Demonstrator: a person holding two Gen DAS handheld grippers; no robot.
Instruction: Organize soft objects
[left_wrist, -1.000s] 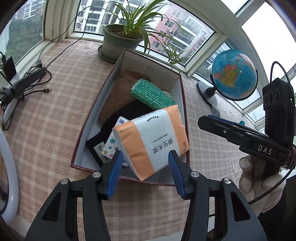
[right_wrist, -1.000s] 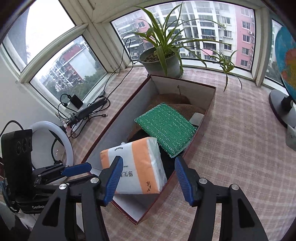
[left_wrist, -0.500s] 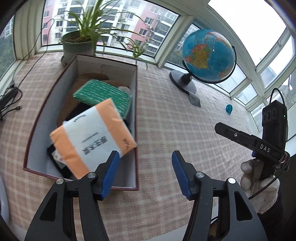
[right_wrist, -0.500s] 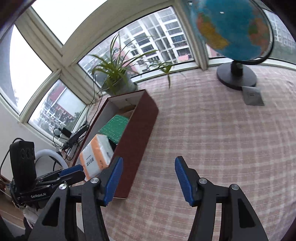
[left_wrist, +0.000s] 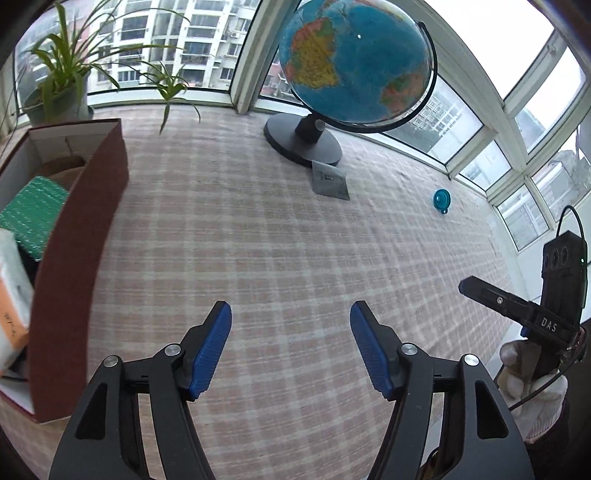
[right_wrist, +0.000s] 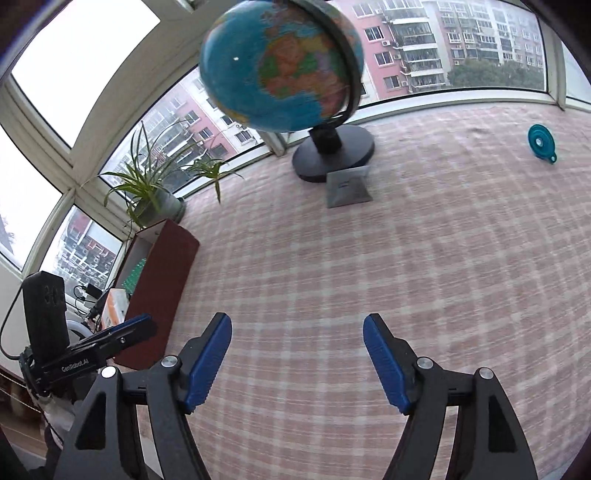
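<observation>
The dark red box (left_wrist: 79, 236) stands at the left edge of the left wrist view, holding a green scouring pad (left_wrist: 31, 214) and an orange-and-white tissue pack (left_wrist: 11, 295). It also shows in the right wrist view (right_wrist: 159, 291) at the left. My left gripper (left_wrist: 290, 319) is open and empty above the checked cloth, to the right of the box. My right gripper (right_wrist: 297, 328) is open and empty over the cloth, far from the box. Each gripper shows at the edge of the other's view.
A globe (left_wrist: 354, 62) on a black stand is at the back, with a grey packet (left_wrist: 330, 180) lying in front of its base. A small teal funnel (left_wrist: 440, 199) lies at the right. A potted plant (left_wrist: 59, 92) stands behind the box. Windows surround the table.
Both grippers have swung right, away from the box, which slid to the left edge of both views. The tissue pack stays in the box. Both grippers remain open.
</observation>
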